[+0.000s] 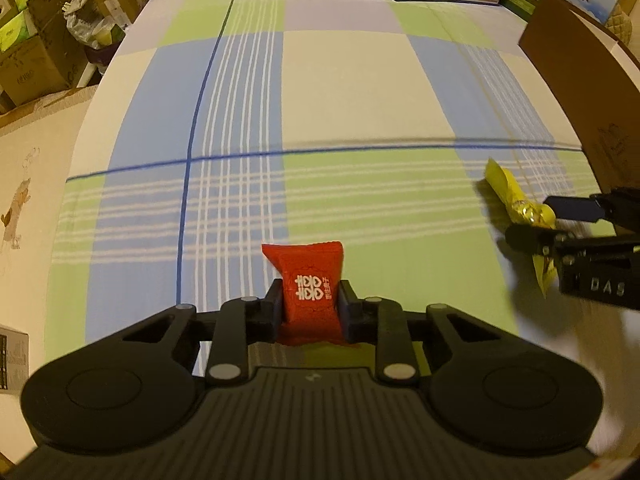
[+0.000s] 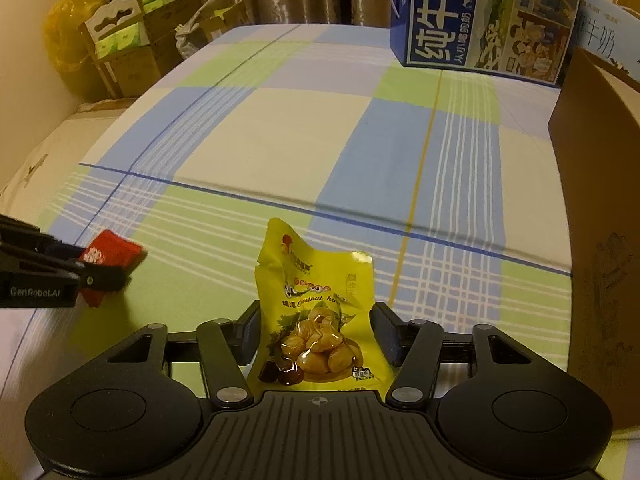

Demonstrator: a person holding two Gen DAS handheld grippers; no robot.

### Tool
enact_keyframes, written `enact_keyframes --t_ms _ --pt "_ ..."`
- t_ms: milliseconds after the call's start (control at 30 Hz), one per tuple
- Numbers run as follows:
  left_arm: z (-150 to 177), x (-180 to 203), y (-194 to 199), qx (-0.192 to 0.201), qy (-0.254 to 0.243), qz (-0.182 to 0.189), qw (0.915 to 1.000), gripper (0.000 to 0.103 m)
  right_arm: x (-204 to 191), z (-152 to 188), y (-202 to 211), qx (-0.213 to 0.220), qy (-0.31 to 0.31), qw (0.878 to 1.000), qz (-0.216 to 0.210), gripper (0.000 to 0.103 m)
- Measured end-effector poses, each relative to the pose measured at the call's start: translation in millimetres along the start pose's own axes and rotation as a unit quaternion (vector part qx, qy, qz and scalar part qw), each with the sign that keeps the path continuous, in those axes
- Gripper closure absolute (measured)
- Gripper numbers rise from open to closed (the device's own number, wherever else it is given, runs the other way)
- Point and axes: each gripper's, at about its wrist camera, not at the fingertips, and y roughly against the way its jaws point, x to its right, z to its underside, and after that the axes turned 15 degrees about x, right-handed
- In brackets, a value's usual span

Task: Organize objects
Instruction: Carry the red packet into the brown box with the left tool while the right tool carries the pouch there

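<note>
Here, the left gripper (image 1: 310, 306) is held low over the checked bedsheet (image 1: 344, 92) and points forward along the bed. Its two fingers are closed tight on a small red packet (image 1: 310, 292), which stands upright between them, the white double-happiness print facing the camera. The packet's lower edge seems just above the cloth, but I cannot tell if it touches.

The right gripper (image 2: 316, 332) is at the same low height, just beside the left one, at about 3 o'clock from it in the left wrist view. Its fingers stand on both sides of a yellow chestnut packet (image 2: 316, 312). In the right wrist view a narrow gap shows between each pad and the packet's edges; in the left wrist view the fingers look pressed on the packet's thick middle and the packet hangs tilted. So it appears gripped, though loosely.

From the right wrist view the left gripper comes in at 9 o'clock with the red packet at its tip.

For containers: a brown cardboard box (image 2: 600, 208) stands on the bed at 3 o'clock from the right gripper, near to it; its inside is not visible. A blue milk carton (image 2: 472, 20) with a handle stands at the far end, about 1 o'clock, closed. Beside the bed, at 10 o'clock, are stacked cardboard boxes (image 2: 120, 52) with green packs in the open tops.
</note>
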Motion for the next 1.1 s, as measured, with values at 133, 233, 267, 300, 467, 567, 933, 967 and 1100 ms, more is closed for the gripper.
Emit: enact_keyframes --t_ms 133,233,267,300,467,567,933,967,1100 --pt "2.8 6.0 12.7 0.008 0.002 0.009 0.9999 0.081 2.7 3.8 12.7 0.000 -0.017 1.000 -0.007 0.054" --pt "0.5 13.2 22.5 0.018 0.002 0.018 0.9997 0.081 6.2 7.8 27.3 0.005 -0.031 0.999 -0.011 0.054" --pt "-2.0 16.8 25.6 0.021 0.000 0.021 0.9996 0.081 7.5 8.2 32.8 0.008 -0.036 0.999 -0.011 0.054" --pt "-4.4 21.6 29.1 0.025 -0.002 0.025 0.9994 0.081 9.4 8.2 40.1 0.013 -0.042 0.999 -0.012 0.054" --pt "-19.4 53.6 46.8 0.052 -0.020 0.050 0.9972 0.081 25.3 2.1 80.9 0.042 -0.068 0.997 -0.016 0.054" --pt "-30.1 77.8 56.5 0.065 -0.029 0.070 0.9950 0.081 37.6 -3.4 106.9 0.063 -0.077 0.995 -0.014 0.054" --pt "-71.3 192.7 78.8 0.113 -0.078 0.149 0.9793 0.081 121.7 -20.6 197.2 0.136 -0.122 0.982 0.043 0.054" --pt "-75.5 205.6 79.3 0.117 -0.082 0.156 0.9774 0.081 131.6 -22.0 204.0 0.142 -0.124 0.981 0.051 0.054" --pt "-89.3 248.8 76.3 0.126 -0.090 0.175 0.9724 0.081 171.9 -28.1 223.5 0.155 -0.129 0.977 0.073 0.054"
